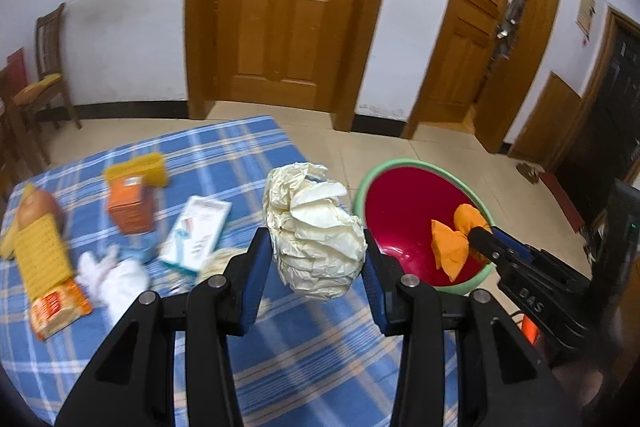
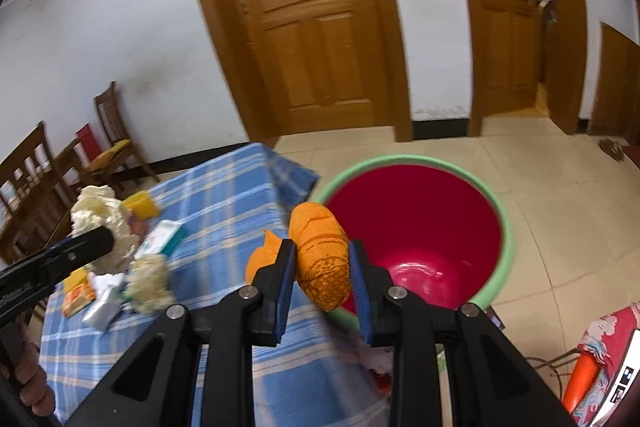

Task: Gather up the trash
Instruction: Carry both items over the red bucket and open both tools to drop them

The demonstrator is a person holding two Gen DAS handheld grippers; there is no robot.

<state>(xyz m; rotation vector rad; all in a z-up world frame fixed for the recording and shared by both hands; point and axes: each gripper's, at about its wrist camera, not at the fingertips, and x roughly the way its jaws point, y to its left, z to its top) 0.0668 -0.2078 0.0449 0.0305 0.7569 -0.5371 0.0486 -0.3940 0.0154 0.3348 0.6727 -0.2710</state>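
The crumpled cream paper ball [image 1: 316,231] looks matt and creased. The orange wrapper [image 2: 322,259] has a dotted, embossed surface. The red plastic bin [image 2: 424,227] shines glossy inside.

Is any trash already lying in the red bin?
No: the bin interior shows only bare red; the orange wrapper is held in the right gripper at its rim.
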